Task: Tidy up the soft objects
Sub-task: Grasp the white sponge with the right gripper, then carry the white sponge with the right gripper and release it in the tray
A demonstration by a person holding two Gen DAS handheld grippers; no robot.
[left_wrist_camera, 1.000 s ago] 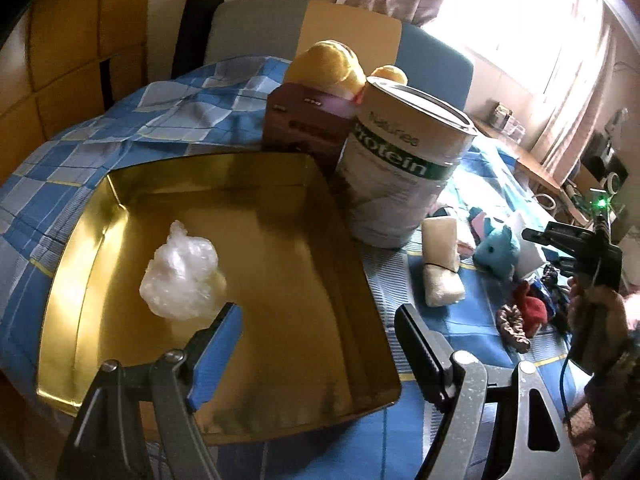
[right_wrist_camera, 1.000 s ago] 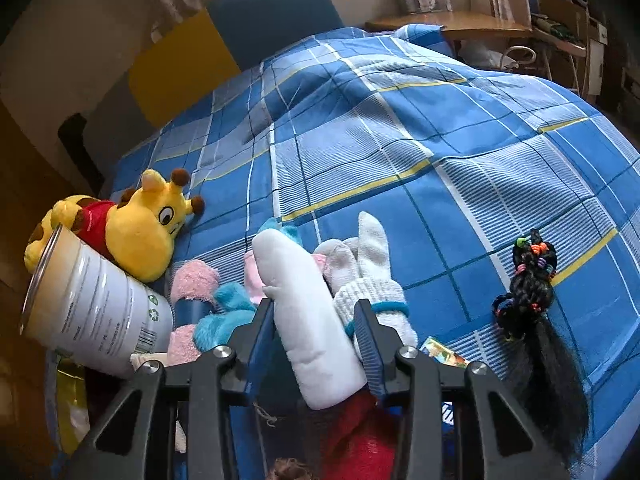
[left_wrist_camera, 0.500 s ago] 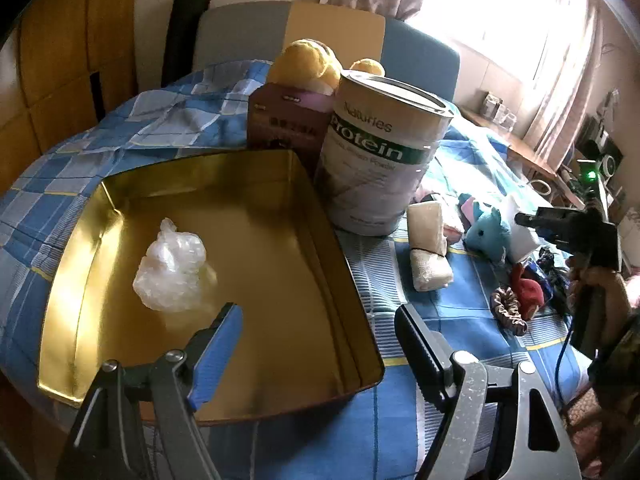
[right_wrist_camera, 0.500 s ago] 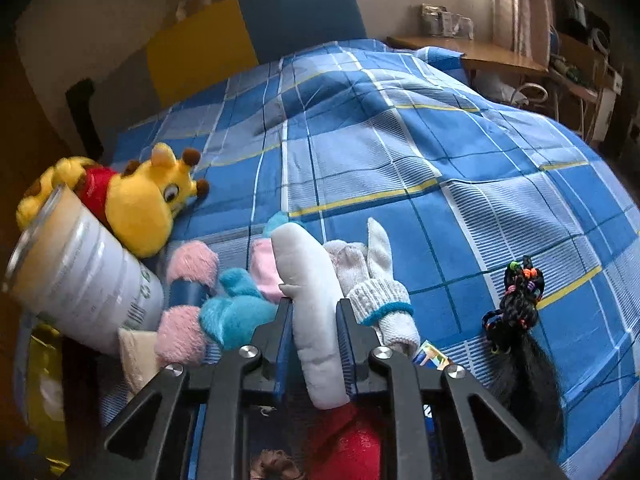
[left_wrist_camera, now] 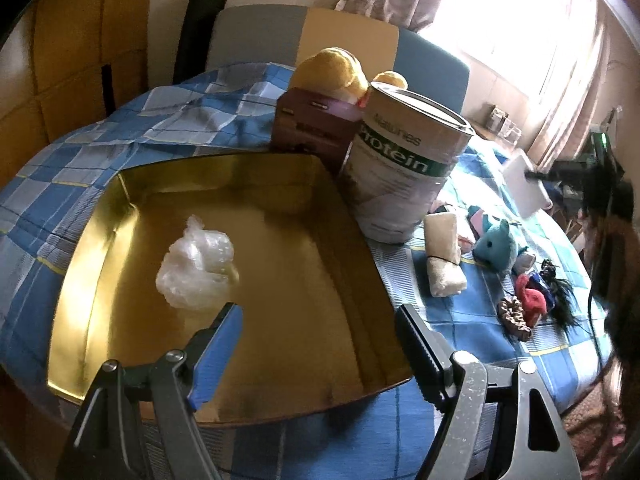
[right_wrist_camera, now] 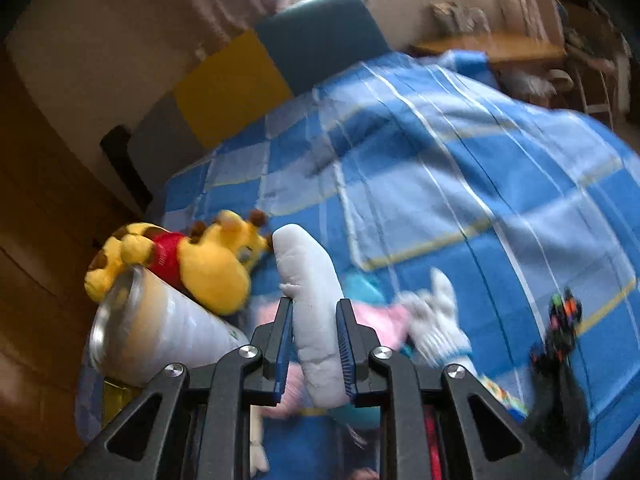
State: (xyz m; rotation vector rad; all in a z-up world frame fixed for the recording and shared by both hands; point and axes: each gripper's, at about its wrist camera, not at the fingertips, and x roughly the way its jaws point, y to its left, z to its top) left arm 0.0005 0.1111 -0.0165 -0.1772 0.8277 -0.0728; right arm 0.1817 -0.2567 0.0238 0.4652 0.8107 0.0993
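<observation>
My right gripper (right_wrist_camera: 314, 310) is shut on a white padded cushion (right_wrist_camera: 310, 280) and holds it above the bed; in the left wrist view the same white cushion (left_wrist_camera: 524, 188) hangs at the far right. Below it lie a white glove (right_wrist_camera: 436, 320), a pink soft piece (right_wrist_camera: 384, 316) and a teal plush (left_wrist_camera: 496, 246). A gold tray (left_wrist_camera: 300, 280) holds a crumpled clear plastic wad (left_wrist_camera: 196, 268). My left gripper (left_wrist_camera: 320, 322) stands open over the tray's near part, with nothing between its fingers.
A protein tin (left_wrist_camera: 404, 168), a maroon box (left_wrist_camera: 312, 128) and a yellow giraffe plush (right_wrist_camera: 200, 260) stand beside the tray. A rolled beige towel (left_wrist_camera: 442, 260), a red plush (left_wrist_camera: 530, 300), a brown scrunchie (left_wrist_camera: 514, 318) and a black hairpiece (right_wrist_camera: 556, 380) lie on the blue checked bedspread (right_wrist_camera: 460, 168).
My right gripper closed on the white cushion and lifted it off the pile. The left gripper stayed open over the tray, its view shifting only slightly.
</observation>
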